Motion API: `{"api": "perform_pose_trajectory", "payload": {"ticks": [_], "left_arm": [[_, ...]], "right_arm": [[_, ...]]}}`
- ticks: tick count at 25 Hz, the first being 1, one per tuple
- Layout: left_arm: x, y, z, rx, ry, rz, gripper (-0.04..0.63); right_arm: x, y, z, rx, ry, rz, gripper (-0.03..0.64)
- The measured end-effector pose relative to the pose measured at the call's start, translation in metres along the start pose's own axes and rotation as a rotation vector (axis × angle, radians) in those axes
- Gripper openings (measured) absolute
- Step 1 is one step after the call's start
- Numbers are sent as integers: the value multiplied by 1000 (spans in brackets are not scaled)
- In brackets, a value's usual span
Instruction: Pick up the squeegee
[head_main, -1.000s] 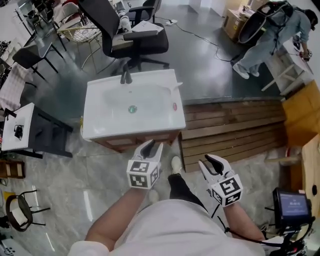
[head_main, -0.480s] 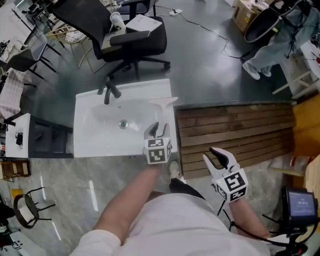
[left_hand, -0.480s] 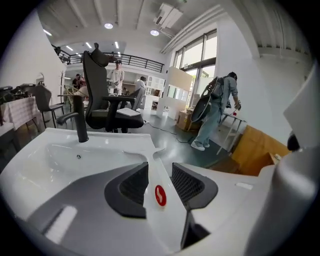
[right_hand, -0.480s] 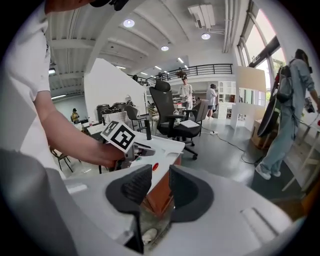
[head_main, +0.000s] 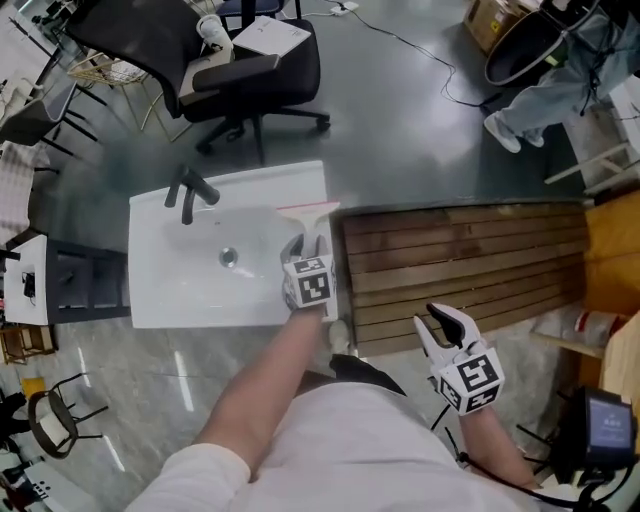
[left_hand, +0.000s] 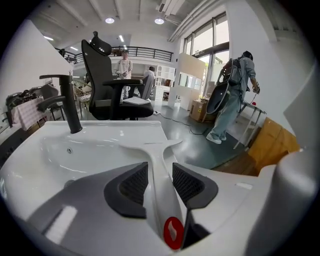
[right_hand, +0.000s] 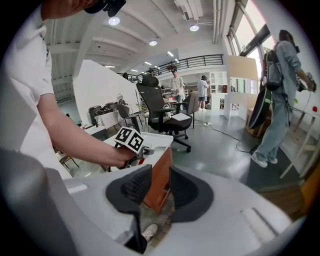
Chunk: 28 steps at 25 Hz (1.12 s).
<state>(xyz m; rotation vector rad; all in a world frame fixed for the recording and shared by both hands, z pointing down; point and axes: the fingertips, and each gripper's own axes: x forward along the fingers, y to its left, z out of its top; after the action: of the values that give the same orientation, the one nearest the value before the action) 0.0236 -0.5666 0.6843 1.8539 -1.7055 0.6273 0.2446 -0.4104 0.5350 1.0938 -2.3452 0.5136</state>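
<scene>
A white squeegee (head_main: 308, 214) lies on the right rim of the white sink (head_main: 170, 300), blade toward the far edge. Its handle, tipped with a red dot, points back at me. My left gripper (head_main: 306, 246) is down over that handle. In the left gripper view the squeegee (left_hand: 159, 152) runs between the two dark pads (left_hand: 131, 186); the left gripper (left_hand: 160, 170) has its jaws opening and they do not clamp it. My right gripper (head_main: 443, 322) hangs open over the floor beside the wooden decking. In its own view the right gripper (right_hand: 160, 176) has nothing between its pads.
A black faucet (head_main: 188, 190) stands at the sink's far left. Slatted wooden decking (head_main: 460, 255) lies right of the sink. A black office chair (head_main: 235, 70) is beyond it, and a person (head_main: 560, 75) bends over at the far right. A small white table (head_main: 25, 280) is at the left.
My left gripper swung forward and down from in front of the sink cabinet onto the sink's right rim, astride the squeegee handle, and its jaws widened. The right gripper stayed low at my right side.
</scene>
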Motion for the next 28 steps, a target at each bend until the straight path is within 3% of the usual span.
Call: {"api": "perform_pose_trajectory", "payload": {"ticks": [7,13,28], "left_arm": [[14,-1,-3,19,28,28,121],[-1,12,0,21,29,-35,110],[-153,65,-18,8,-61,-222,110]], "right_arm": [[9,-10,-4,-4,28,14,107],[22,7,4,-35,29,38,107],[31,138,39,-141,-53,135,107]]}}
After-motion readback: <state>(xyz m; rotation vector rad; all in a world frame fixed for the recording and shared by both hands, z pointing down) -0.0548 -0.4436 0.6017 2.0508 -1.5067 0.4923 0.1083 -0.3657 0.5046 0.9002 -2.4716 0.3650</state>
